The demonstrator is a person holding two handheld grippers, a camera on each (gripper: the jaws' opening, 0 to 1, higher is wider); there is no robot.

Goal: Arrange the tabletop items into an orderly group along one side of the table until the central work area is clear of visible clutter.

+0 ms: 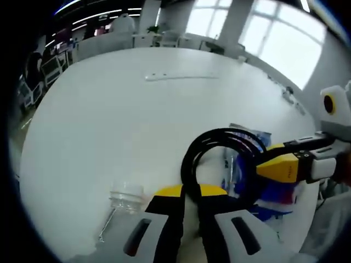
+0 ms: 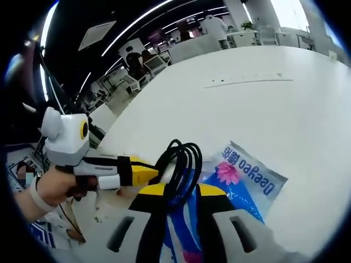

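Left gripper view caught both hand-held grippers pinching one black cable coil (image 1: 219, 143) above the white surface (image 1: 109, 109).
Left hand-held gripper (image 1: 189, 211) and right hand-held gripper (image 1: 263, 159) clamped it; a clear plastic cup (image 1: 125, 197) lay nearby, while right gripper view showed the blue packet (image 2: 247, 175) underneath.

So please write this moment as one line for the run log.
left gripper: shut on black cable | right gripper: shut on black cable | blue packet: flat on white table

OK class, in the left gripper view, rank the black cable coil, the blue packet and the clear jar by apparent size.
1. black cable coil, though nearness to the camera inflates it.
2. blue packet, partly hidden, so its rank is unsure.
3. clear jar.
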